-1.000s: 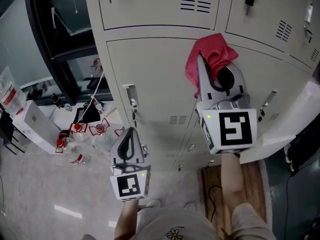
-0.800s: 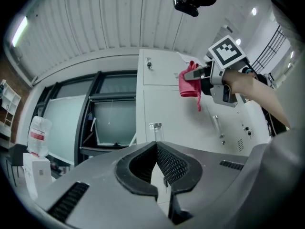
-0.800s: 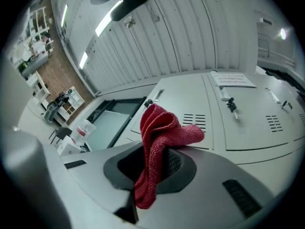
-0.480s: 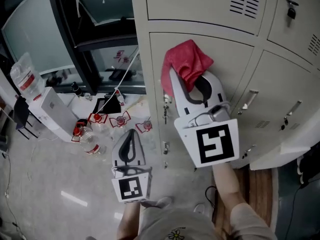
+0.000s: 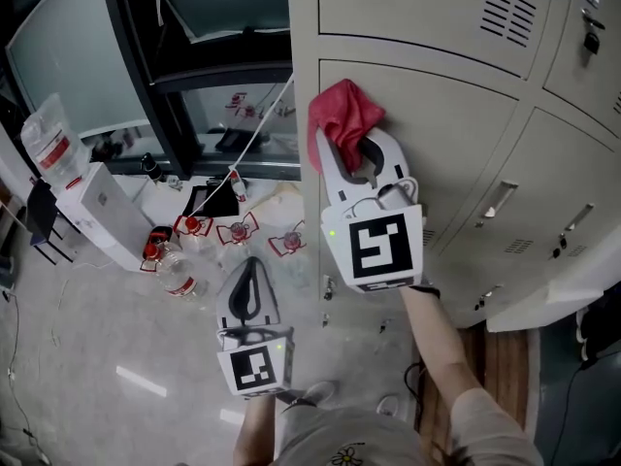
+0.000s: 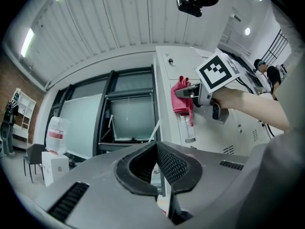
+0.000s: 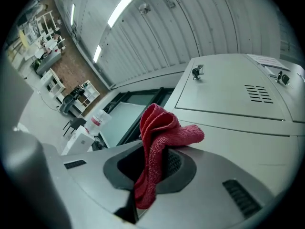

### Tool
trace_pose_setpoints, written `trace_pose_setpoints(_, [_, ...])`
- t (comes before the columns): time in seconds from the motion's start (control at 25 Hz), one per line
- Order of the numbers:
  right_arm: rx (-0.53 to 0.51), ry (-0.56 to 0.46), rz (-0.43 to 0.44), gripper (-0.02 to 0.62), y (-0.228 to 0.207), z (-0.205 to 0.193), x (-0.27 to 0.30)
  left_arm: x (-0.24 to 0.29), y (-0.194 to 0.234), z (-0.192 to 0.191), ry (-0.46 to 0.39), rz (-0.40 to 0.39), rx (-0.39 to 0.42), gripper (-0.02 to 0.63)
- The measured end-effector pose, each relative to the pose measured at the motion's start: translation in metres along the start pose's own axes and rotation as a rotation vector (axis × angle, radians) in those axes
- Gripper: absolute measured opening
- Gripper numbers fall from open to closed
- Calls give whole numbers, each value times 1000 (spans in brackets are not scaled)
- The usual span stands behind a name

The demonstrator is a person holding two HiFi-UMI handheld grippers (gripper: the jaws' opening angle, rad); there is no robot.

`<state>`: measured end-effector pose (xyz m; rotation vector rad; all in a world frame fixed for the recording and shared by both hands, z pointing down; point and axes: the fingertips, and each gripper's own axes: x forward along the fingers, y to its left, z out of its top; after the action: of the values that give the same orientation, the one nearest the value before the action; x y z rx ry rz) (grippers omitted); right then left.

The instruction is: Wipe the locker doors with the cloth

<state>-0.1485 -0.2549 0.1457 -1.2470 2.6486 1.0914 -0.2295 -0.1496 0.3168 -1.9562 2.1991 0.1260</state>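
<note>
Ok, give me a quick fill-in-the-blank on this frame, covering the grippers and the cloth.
1. The ____ gripper is shut on the cloth.
2. The cloth is ____ in colour.
3. The left gripper has its jaws ____, with nothing between them.
4. In the head view, the cloth is at the locker door's upper ____ corner.

Missing words: right; red; shut; left
</note>
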Motion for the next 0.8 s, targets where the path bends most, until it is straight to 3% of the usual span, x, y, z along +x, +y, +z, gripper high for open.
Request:
trace_pose_setpoints(0.48, [-92, 46, -35, 28, -4, -8, 6, 7, 5, -2, 4, -2, -12, 15])
trace_pose_setpoints(0.8, [-130, 89, -88, 28, -41, -28, -26, 21, -38, 1, -3, -73, -17, 15])
